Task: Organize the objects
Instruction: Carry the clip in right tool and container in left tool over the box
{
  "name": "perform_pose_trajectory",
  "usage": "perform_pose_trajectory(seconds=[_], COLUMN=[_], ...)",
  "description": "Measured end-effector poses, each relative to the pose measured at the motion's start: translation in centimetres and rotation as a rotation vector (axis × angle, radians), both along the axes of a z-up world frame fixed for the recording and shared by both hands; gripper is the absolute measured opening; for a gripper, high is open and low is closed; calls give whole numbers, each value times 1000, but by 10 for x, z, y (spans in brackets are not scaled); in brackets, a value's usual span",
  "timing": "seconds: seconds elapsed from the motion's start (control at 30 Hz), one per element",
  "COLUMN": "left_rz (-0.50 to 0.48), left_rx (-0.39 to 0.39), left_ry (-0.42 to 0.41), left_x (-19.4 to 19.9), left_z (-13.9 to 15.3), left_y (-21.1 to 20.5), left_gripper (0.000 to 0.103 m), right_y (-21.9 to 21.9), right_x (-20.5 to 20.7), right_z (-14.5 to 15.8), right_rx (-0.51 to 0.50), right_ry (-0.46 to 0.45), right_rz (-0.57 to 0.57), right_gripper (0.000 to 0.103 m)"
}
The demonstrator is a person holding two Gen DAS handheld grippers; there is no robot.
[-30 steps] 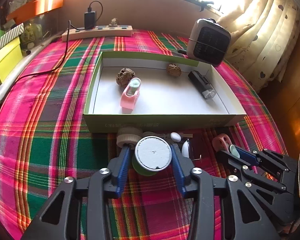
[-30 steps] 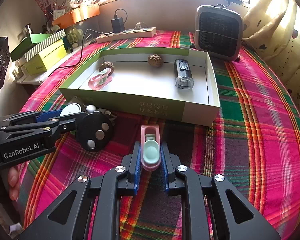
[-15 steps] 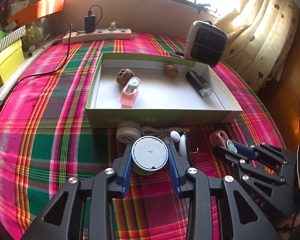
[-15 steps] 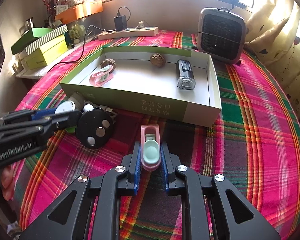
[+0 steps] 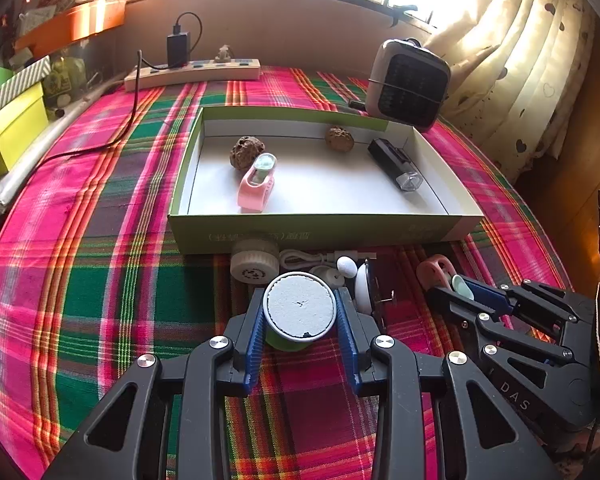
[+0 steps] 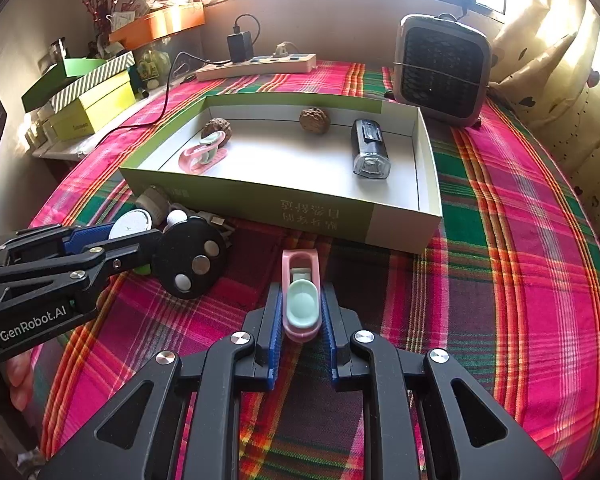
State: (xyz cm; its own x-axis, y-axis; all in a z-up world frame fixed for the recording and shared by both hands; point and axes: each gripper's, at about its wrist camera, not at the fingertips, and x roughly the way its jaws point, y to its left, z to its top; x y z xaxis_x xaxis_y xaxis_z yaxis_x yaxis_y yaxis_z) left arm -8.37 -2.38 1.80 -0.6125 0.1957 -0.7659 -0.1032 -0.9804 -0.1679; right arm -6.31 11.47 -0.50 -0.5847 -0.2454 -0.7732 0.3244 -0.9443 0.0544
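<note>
While left gripper (image 5: 300, 316) clamps spool (image 5: 299, 307), green body mostly hidden.

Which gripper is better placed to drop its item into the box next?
Right gripper: shut on the pink clip, open cloth ahead to the box. Left gripper's path crosses clutter.

A round green spool with a flat white top (image 5: 299, 306) is held upright between blue pads, in front of the shallow green cardboard box with a white inside (image 5: 440, 227). A pink oblong clip with a mint-green insert (image 6: 301, 303) is gripped lengthwise, also outside the box's near wall. Inside the box are seen a second pink clip (image 5: 256, 184), two brown wrinkled walnuts (image 5: 247, 151) (image 5: 339, 138) and a black bicycle lamp with a clear lens (image 5: 394, 164).
</note>
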Motion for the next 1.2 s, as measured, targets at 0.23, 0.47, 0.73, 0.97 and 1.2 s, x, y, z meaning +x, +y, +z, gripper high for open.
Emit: perform_pose_trajectory(seconds=[0.23, 0.47, 0.73, 0.97, 1.2], left_rz=[-16, -23, -28, -33, -51], left_rx=[-18, -18, -9, -13, -2], left_ry=[25, 44, 73, 98, 119], left_x=[2, 6, 7, 4, -6], left_z=[6, 15, 28, 39, 51], left_y=[1, -1, -4, -7, -9], left_gripper=[31, 31, 31, 31, 31], right_y=[3, 3, 3, -2, -7], right_x=[-1, 2, 4, -2, -11], right_z=[1, 10, 25, 39, 54], right_rx=[-13, -29, -41, -51, -46], right_ry=[-2, 14, 44, 61, 94], right_rz=[-7, 0, 8, 30, 45], right_gripper=[18, 18, 18, 18, 18])
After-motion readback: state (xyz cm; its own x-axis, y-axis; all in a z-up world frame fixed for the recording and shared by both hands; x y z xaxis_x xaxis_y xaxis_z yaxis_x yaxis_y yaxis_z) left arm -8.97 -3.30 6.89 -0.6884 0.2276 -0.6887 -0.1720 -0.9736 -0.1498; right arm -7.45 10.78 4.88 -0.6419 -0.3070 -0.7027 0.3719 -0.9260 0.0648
